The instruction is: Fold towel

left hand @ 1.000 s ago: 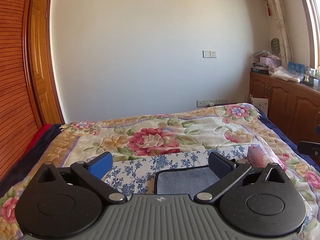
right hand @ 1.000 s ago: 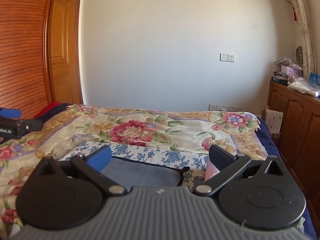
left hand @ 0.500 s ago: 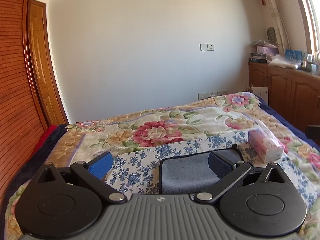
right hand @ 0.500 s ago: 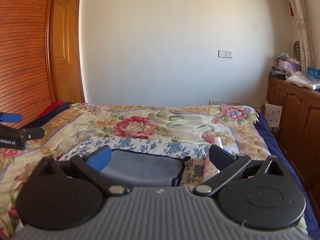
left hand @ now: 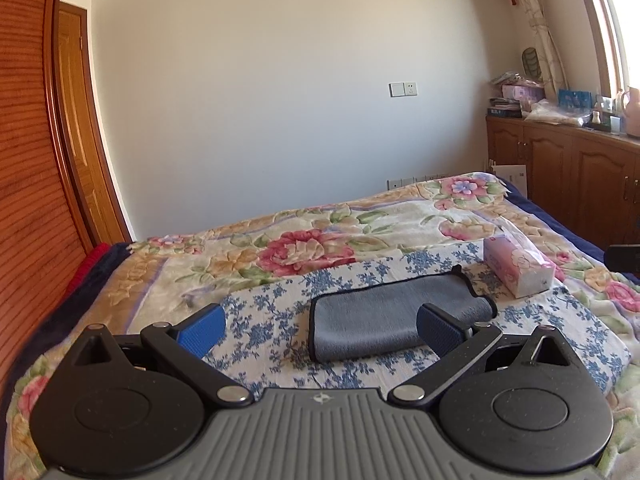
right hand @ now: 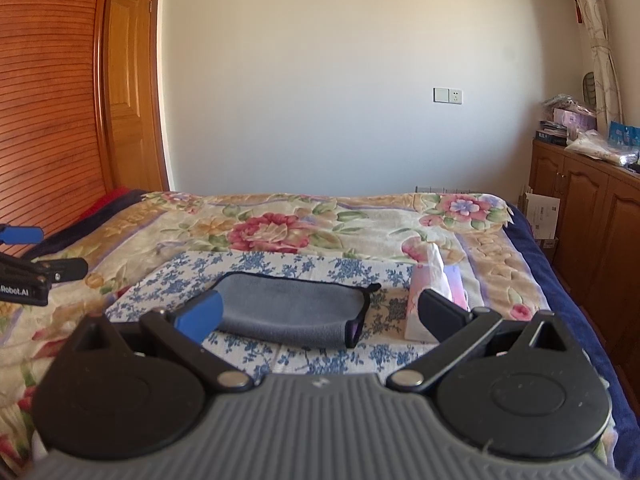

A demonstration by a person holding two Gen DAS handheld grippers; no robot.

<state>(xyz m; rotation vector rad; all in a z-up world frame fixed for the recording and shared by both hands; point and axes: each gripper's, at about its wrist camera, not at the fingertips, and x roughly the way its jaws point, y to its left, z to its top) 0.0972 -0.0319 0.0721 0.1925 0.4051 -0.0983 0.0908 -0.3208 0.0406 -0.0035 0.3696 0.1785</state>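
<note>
Towel (left hand: 394, 320) lies folded beside tissue pack (left hand: 518, 266); left gripper (left hand: 320, 326) and right gripper (right hand: 320, 314) released, clear, likely finished.

Tissue pack (left hand: 518, 266) just right of towel (left hand: 396, 316); bare cloth (left hand: 260, 320) left, front.

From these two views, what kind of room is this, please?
Most likely a home bedroom: a bed with a floral bedspread, wooden cabinets under a curtained window, and a wooden door. The grey towel lies on the bed.
</note>
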